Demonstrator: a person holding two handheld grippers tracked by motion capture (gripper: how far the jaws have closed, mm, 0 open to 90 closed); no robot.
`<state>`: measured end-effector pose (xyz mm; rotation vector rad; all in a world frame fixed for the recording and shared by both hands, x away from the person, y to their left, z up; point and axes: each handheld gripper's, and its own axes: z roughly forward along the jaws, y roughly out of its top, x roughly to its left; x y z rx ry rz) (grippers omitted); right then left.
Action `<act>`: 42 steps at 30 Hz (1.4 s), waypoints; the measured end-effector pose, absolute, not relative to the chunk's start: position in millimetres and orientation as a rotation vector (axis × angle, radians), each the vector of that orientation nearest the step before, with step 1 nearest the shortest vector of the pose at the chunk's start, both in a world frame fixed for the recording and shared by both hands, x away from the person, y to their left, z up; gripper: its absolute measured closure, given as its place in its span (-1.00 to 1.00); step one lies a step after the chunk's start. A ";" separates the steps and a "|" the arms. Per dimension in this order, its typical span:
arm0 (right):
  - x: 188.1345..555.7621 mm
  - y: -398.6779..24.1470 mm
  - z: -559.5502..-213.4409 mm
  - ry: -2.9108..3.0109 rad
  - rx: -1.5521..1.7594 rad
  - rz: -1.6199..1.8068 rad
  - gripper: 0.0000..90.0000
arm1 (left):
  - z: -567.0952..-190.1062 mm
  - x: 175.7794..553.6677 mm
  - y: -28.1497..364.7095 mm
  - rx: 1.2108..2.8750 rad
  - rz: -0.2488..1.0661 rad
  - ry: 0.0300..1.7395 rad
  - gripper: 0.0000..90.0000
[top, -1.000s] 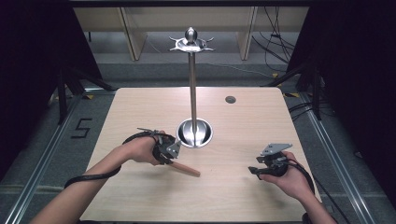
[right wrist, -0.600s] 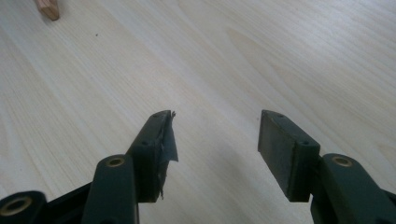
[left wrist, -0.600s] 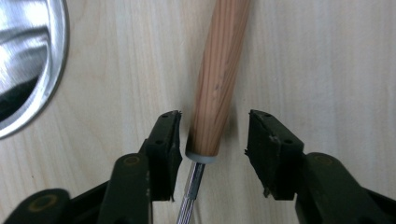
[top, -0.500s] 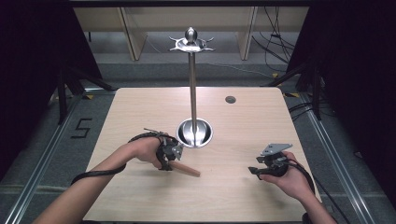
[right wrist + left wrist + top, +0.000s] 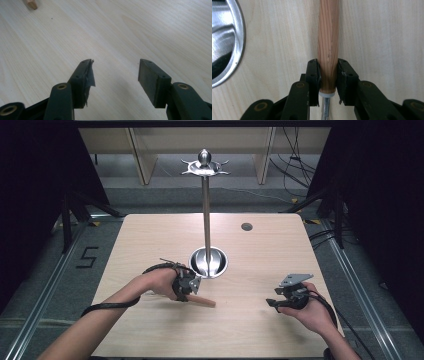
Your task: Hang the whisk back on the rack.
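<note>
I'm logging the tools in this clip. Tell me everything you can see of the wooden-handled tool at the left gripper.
The wooden-handled tool has a round, light reddish-brown handle with visible grain and a few pale scuffs. A white collar rings its near end, and a thin shiny metal shank runs out from that. It lies flat on the pale wooden table, beside the round metal base of the stand. The left gripper has just been closing, and its black pads press both sides of the handle near the collar. The tool's working end is hidden.
</note>
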<state>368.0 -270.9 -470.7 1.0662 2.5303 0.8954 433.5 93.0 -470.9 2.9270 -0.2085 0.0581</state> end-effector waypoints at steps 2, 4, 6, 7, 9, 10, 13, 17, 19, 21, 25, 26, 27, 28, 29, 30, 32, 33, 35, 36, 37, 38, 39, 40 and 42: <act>367.9 -271.0 -470.7 2.530 1.066 0.894 0.01 | -468.5 433.1 93.1 2.929 0.070 -0.211 0.61; 366.2 -269.6 -470.3 2.533 1.113 0.896 0.01 | -461.8 432.1 95.7 2.892 0.107 -0.179 0.61; 367.1 -268.8 -472.6 2.507 1.102 0.920 0.01 | -455.6 432.2 97.6 2.881 0.136 -0.182 0.61; 367.2 -268.4 -473.8 2.496 1.088 0.925 0.01 | -454.1 430.4 98.6 2.853 0.142 -0.144 0.61; 366.8 -268.4 -473.2 2.502 1.090 0.916 0.01 | -449.7 431.7 99.6 2.867 0.165 -0.170 0.61; 368.3 -269.5 -473.1 2.501 1.064 0.913 0.01 | -446.6 431.3 101.1 2.851 0.181 -0.153 0.61; 367.9 -270.7 -470.3 2.535 1.064 0.888 0.01 | -437.0 429.9 106.2 2.795 0.233 -0.088 0.61; 367.8 -270.8 -470.2 2.535 1.063 0.887 0.01 | -430.3 428.1 112.1 2.740 0.270 -0.035 0.61; 367.9 -270.9 -470.2 2.531 1.062 0.886 0.01 | -425.3 427.6 116.5 2.707 0.294 -0.004 0.61; 368.1 -270.6 -470.7 2.524 1.066 0.893 0.01 | -421.2 426.9 120.6 2.662 0.318 0.038 0.61; 368.1 -269.5 -472.4 2.503 1.063 0.913 0.01 | -414.1 425.5 128.8 2.568 0.322 0.142 0.61; 368.1 -269.5 -472.3 2.504 1.062 0.912 0.01 | -408.4 426.5 133.7 2.553 0.358 0.146 0.61; 368.1 -269.5 -472.3 2.504 1.062 0.912 0.01 | -408.4 426.5 133.7 2.553 0.358 0.146 0.61; 368.0 -269.4 -472.5 2.506 1.064 0.911 0.01 | -403.8 426.5 138.1 2.520 0.378 0.166 0.61; 368.0 -269.4 -472.5 2.506 1.064 0.911 0.01 | -403.8 426.5 138.1 2.520 0.378 0.166 0.61; 366.6 -268.3 -472.6 2.507 1.084 0.914 0.01 | -399.2 425.9 142.6 2.482 0.389 0.195 0.62; 367.2 -268.6 -472.7 2.507 1.070 0.915 0.01 | -397.9 425.6 144.8 2.457 0.395 0.204 0.61; 368.2 -269.5 -472.5 2.503 1.064 0.912 0.01 | -396.5 425.1 147.0 2.436 0.400 0.219 0.61; 368.1 -269.5 -472.6 2.504 1.065 0.911 0.01 | -394.2 424.1 152.8 2.390 0.403 0.273 0.61; 368.0 -269.8 -471.6 2.519 1.065 0.899 0.01 | -393.9 424.0 155.0 2.363 0.407 0.295 0.62; 367.7 -270.1 -470.3 2.533 1.066 0.883 0.01 | -393.2 424.7 159.1 2.321 0.407 0.320 0.61; 367.6 -270.0 -470.2 2.534 1.066 0.883 0.01 | -392.7 424.8 161.5 2.298 0.406 0.338 0.61; 367.7 -269.8 -470.6 2.531 1.064 0.890 0.01 | -392.7 424.8 161.5 2.298 0.406 0.338 0.62; 368.1 -270.1 -470.2 2.530 1.055 0.886 0.01 | -391.4 425.0 165.7 2.246 0.411 0.379 0.61; 368.2 -270.2 -470.2 2.530 1.057 0.886 0.01 | -391.1 424.5 166.9 2.208 0.409 0.406 0.61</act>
